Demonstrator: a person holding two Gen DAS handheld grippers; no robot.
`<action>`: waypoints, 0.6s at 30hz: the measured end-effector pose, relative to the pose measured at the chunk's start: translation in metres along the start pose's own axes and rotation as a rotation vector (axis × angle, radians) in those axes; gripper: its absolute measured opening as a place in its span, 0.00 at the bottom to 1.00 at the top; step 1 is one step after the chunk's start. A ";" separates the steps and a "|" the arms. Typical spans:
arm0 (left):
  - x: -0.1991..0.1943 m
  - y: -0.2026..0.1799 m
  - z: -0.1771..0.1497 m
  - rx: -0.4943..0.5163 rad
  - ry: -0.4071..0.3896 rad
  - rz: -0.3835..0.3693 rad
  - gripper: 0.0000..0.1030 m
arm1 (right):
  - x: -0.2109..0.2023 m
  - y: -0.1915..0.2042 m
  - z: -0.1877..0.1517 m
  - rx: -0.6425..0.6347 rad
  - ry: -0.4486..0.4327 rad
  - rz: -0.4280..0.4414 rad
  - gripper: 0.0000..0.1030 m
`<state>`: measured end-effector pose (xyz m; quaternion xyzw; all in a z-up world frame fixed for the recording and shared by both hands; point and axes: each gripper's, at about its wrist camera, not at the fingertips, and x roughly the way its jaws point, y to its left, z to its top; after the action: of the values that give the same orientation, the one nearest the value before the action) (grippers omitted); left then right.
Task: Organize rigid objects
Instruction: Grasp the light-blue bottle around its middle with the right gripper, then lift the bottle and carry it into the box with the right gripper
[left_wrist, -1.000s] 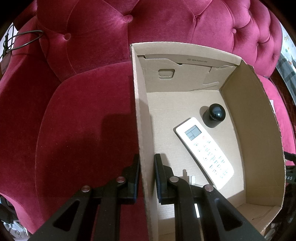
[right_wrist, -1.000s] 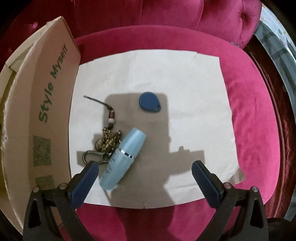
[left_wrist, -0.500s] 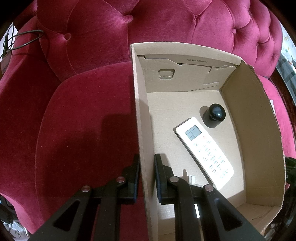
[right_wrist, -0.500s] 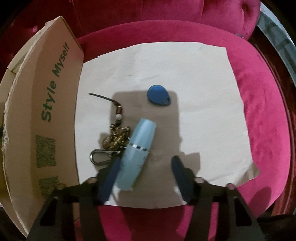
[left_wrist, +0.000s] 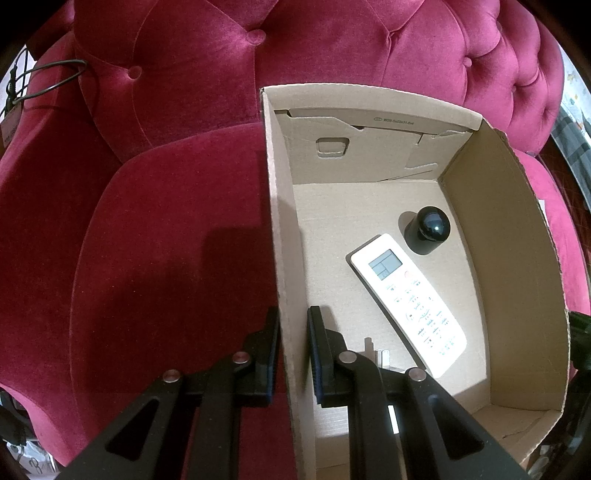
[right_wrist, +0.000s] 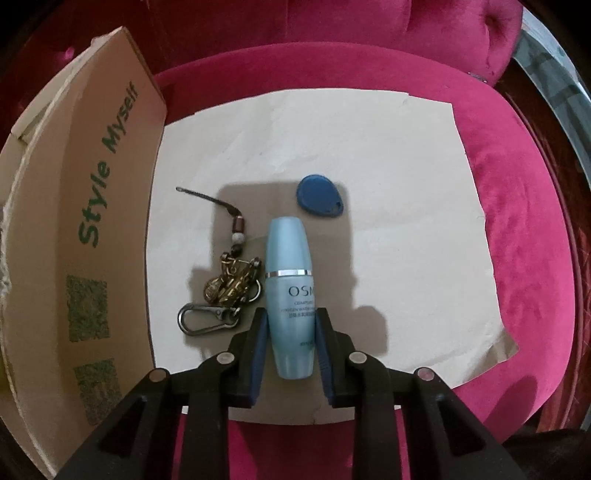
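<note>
A light blue cosmetic bottle (right_wrist: 288, 254) lies on a beige paper sheet (right_wrist: 406, 184). My right gripper (right_wrist: 290, 314) straddles the bottle's lower half, its jaws closing, and both blue pads touch the bottle's sides. A brass keychain with a carabiner (right_wrist: 231, 284) lies just left of the bottle, and a blue key fob (right_wrist: 319, 195) just beyond its cap. My left gripper (left_wrist: 293, 317) is shut on the left wall of an open cardboard box (left_wrist: 517, 240). Inside the box lie a white remote (left_wrist: 410, 295) and a black round-topped object (left_wrist: 430, 223).
Everything rests on a red velvet tufted sofa (left_wrist: 166, 240). The box's printed outer wall (right_wrist: 74, 221) stands right beside the paper sheet on its left. A dark cable (left_wrist: 48, 81) hangs at the sofa's far left.
My right gripper's jaws went from wide open to closed around the bottle, which now lies straight between the fingers. The left gripper and the box have not moved.
</note>
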<state>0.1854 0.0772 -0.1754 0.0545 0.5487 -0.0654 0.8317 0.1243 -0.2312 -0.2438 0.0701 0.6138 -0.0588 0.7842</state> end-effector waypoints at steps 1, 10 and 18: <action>0.000 0.000 0.000 0.000 0.000 0.000 0.15 | -0.002 0.001 0.001 -0.004 -0.006 -0.007 0.25; 0.000 0.001 0.000 -0.001 0.000 -0.001 0.15 | -0.031 0.002 0.003 -0.006 -0.038 -0.005 0.25; -0.001 0.000 0.000 -0.002 0.001 0.000 0.15 | -0.062 0.008 0.014 -0.010 -0.071 -0.005 0.25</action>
<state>0.1853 0.0770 -0.1748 0.0540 0.5489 -0.0648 0.8316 0.1242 -0.2254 -0.1802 0.0624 0.5858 -0.0600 0.8058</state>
